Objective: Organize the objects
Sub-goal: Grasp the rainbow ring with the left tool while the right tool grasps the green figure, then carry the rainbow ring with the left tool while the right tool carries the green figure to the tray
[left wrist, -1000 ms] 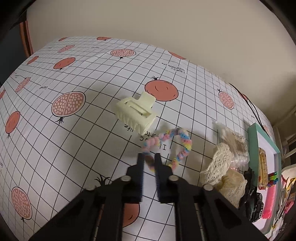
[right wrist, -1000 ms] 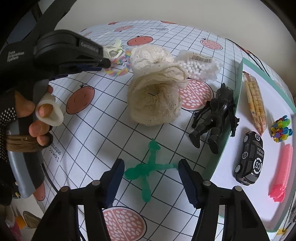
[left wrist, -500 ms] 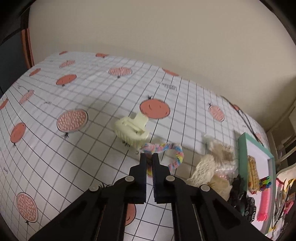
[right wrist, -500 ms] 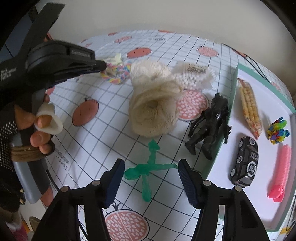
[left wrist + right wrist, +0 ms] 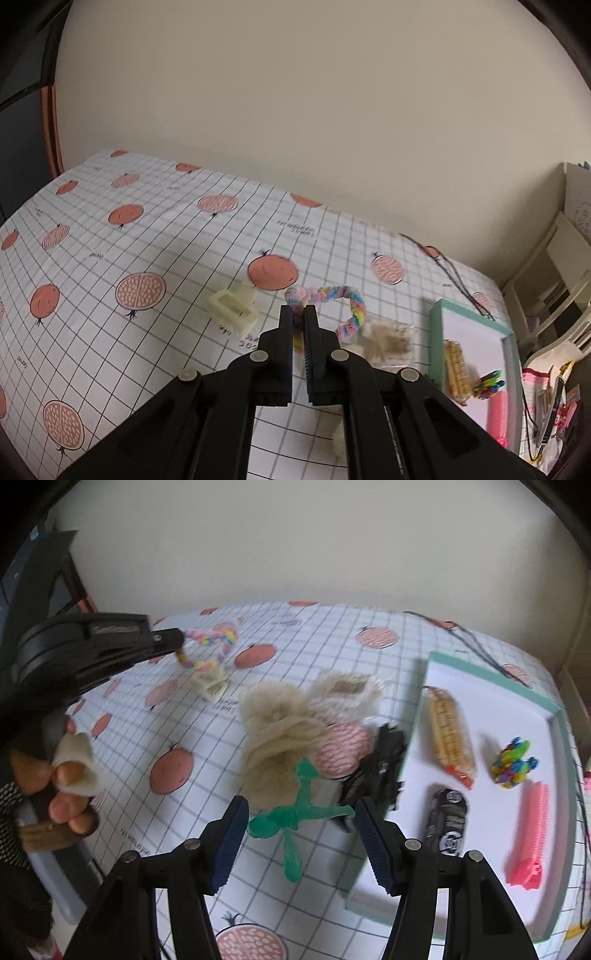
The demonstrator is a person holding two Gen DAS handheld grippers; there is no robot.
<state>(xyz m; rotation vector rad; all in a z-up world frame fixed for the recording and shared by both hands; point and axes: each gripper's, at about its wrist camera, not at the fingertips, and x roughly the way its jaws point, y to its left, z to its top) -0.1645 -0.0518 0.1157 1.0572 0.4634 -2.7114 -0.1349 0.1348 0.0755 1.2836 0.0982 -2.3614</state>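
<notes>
My left gripper is shut on a rainbow braided hair tie and holds it up off the table; the right wrist view shows that gripper at upper left with the hair tie hanging from it. A cream claw clip lies on the cloth below. My right gripper stands open over a green stretchy figure. Behind the figure lie cream lace scrunchies and a black toy robot. The teal-rimmed white tray at right holds a toy car, a pink comb clip, a yellow clip and a multicolour piece.
A pomegranate-print grid cloth covers the table. A black cord runs along the far right edge. A packet of white beads lies behind the scrunchies. A person's hand grips the left tool. White shelving stands at right.
The left gripper has risen with the hair tie, lifting it off the cloth near the claw clip. The right gripper has tilted up slightly, still open over the green figure.
</notes>
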